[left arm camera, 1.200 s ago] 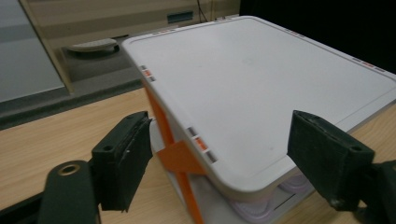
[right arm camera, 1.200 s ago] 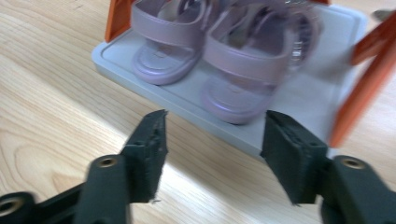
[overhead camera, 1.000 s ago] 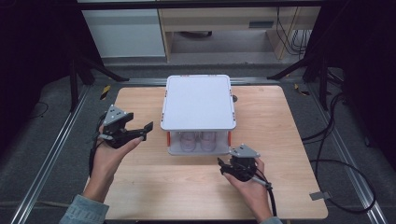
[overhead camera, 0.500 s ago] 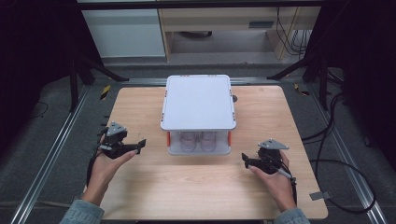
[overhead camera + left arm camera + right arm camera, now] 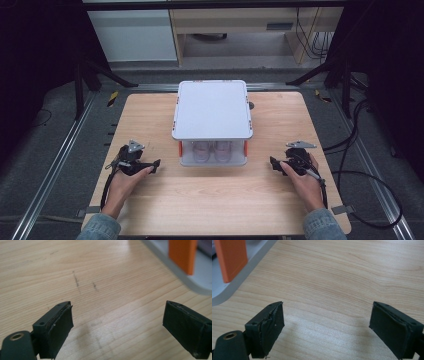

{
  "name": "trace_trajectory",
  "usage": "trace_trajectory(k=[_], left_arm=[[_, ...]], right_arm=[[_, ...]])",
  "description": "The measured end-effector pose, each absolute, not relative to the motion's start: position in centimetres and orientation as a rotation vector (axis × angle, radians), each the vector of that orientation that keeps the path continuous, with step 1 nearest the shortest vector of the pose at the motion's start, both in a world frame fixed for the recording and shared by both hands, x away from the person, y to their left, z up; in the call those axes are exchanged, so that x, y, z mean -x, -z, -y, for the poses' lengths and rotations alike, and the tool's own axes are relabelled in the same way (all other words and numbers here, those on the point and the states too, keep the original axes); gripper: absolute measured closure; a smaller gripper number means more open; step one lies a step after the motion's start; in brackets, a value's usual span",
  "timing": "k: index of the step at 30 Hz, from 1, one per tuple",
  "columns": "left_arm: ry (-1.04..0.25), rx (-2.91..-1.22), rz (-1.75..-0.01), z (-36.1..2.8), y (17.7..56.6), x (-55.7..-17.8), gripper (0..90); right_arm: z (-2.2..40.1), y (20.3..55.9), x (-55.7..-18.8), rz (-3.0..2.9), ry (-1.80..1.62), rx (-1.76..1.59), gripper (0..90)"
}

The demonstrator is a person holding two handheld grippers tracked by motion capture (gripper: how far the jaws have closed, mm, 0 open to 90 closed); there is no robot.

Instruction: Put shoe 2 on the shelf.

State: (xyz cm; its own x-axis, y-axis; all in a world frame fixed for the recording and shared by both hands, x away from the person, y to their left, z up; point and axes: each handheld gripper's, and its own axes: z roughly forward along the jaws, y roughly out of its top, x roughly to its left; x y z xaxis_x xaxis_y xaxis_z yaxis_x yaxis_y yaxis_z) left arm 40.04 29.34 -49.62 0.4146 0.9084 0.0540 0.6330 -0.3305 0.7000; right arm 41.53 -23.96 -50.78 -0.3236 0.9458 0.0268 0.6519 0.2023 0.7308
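clear plastic box (image 5: 212, 152) w/ white lid (image 5: 212, 109) sits mid surface (image 5: 200, 200), prob light, rigid but slick, best taken at orange side latches (image 5: 245, 148); left tool (image 5: 150, 166) & right tool (image 5: 276, 164) both gaping, just widened, nothing btw jaws.

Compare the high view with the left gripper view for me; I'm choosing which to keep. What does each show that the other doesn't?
The high view alone gives the whole storage box with its white lid, pale cups inside, both hands and the right gripper. The left gripper view alone gives dark scuff marks on the wood between open fingers. Both share the table, the left gripper and an orange latch.
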Motion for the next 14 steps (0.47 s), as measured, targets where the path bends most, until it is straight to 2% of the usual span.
trace_trajectory(k=[5, 10, 14], left_arm=[[-0.605, -2.067, -1.285, -29.2, 50.2, -40.1, 8.3], [-0.556, -2.051, -1.294, -29.2, 51.4, -40.0, 8.1], [-0.559, -2.047, -1.309, -29.0, 51.4, -40.1, 5.0]], right_arm=[[23.8, 51.7, -41.6, -2.036, -0.882, -1.484, 11.6], [23.8, 51.7, -41.7, -2.019, -0.872, -1.504, 10.1], [23.7, 51.7, -41.7, -2.015, -0.863, -1.511, 8.0]])
